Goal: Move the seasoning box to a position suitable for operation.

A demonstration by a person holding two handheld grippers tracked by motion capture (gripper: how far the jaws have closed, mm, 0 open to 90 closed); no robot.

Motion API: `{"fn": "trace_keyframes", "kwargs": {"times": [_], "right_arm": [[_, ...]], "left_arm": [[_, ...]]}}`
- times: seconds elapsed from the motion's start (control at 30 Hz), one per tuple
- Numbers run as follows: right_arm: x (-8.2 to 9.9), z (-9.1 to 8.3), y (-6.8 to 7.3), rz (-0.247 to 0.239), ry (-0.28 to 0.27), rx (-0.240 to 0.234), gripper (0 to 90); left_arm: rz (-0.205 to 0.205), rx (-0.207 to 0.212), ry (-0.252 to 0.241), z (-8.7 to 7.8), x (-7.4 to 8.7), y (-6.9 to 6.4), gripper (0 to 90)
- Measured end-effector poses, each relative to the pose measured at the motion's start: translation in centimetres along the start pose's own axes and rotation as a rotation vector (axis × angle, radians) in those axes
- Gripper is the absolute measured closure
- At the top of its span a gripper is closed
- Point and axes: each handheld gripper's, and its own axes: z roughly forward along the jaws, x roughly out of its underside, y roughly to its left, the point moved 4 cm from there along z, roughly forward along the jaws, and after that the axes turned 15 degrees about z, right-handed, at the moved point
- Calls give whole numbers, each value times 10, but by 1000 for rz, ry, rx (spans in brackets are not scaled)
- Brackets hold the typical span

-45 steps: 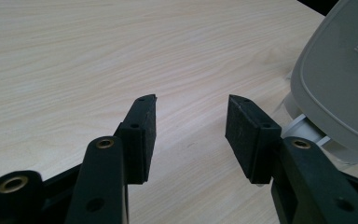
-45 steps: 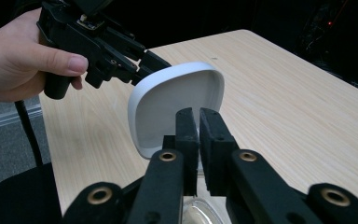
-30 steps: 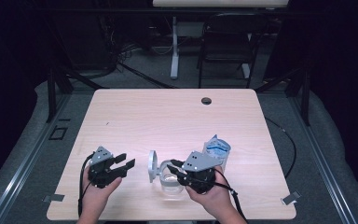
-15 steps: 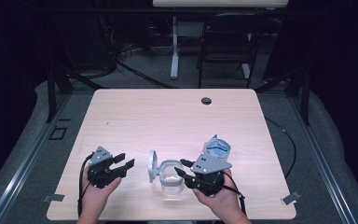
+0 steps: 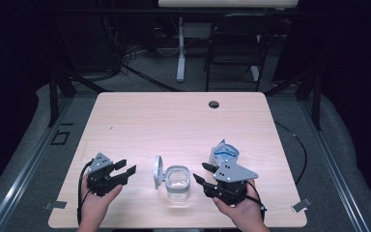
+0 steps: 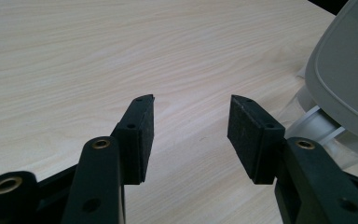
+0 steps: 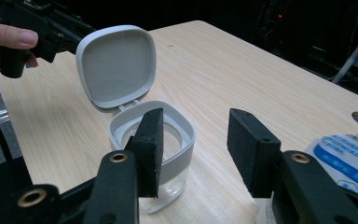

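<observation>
The right gripper point(image 5: 200, 175) has just been opening and has drawn away toward 3 o'clock from the clear jar point(image 5: 178, 182); nothing sits between its jaws, so I judge the jar released. The jar stands at the bench point(image 5: 174, 121) front edge, 6 o'clock, lid point(image 5: 157, 172) hinged open, apparently empty. The left gripper point(image 5: 125, 170) waits open at 9 o'clock of it. A blue-printed packet point(image 5: 223, 153) lies at the jar's 2 o'clock.
</observation>
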Motion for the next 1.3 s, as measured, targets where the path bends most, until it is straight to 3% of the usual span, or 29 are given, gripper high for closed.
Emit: {"fn": "trace_keyframes", "kwargs": {"times": [0.67,0.9,1.03,1.3], "right_arm": [[10,-8,-15,41,-28,33,519],[13,-19,-18,30,-29,57,501],[12,-26,-21,32,-55,76,489],[19,-29,-32,45,-56,112,452]], "left_arm": [[3,9,-7,-1,-4,-4,513],[8,-6,-18,-5,-5,-1,513],[8,1,-27,-5,-7,-3,512],[11,11,-20,-3,-7,-5,512]]}}
